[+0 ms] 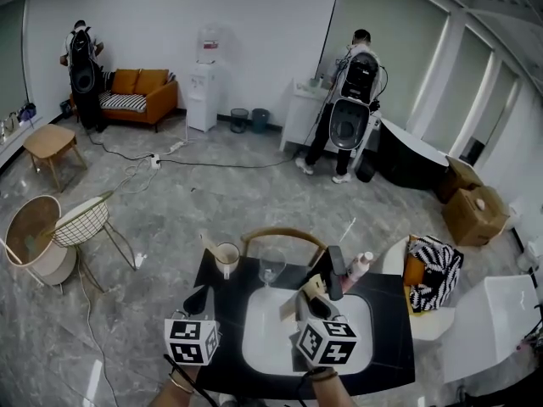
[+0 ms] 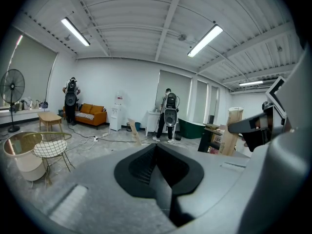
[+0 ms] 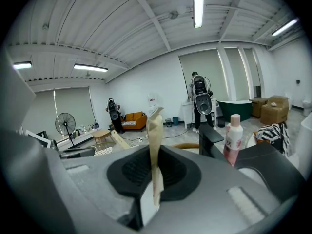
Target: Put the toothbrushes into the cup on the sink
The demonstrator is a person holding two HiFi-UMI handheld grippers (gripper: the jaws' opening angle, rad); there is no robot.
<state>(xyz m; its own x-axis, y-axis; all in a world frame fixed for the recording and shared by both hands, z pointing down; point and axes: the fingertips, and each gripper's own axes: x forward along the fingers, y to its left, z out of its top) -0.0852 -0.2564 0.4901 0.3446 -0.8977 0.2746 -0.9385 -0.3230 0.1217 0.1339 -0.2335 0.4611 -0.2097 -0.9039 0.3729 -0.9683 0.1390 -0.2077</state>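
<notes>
A tan wooden toothbrush point(image 3: 155, 130) stands upright between the jaws of my right gripper point(image 3: 154, 165), which is shut on it. In the head view that gripper point(image 1: 309, 300) hovers over the white sink basin point(image 1: 265, 333), just left of the black faucet point(image 1: 336, 271). The beige cup point(image 1: 227, 258) stands at the counter's back left corner with another toothbrush point(image 1: 209, 243) leaning out of it. My left gripper point(image 1: 198, 298) hangs over the counter in front of the cup. Its jaws point(image 2: 156, 149) are shut with nothing between them.
A clear stemmed glass point(image 1: 271, 270) stands behind the basin, and a white bottle with a pink cap point(image 1: 361, 266) is right of the faucet. The black counter point(image 1: 392, 329) surrounds the basin. Wire chairs point(image 1: 82, 222) stand at the left, and two people with backpacks are far off.
</notes>
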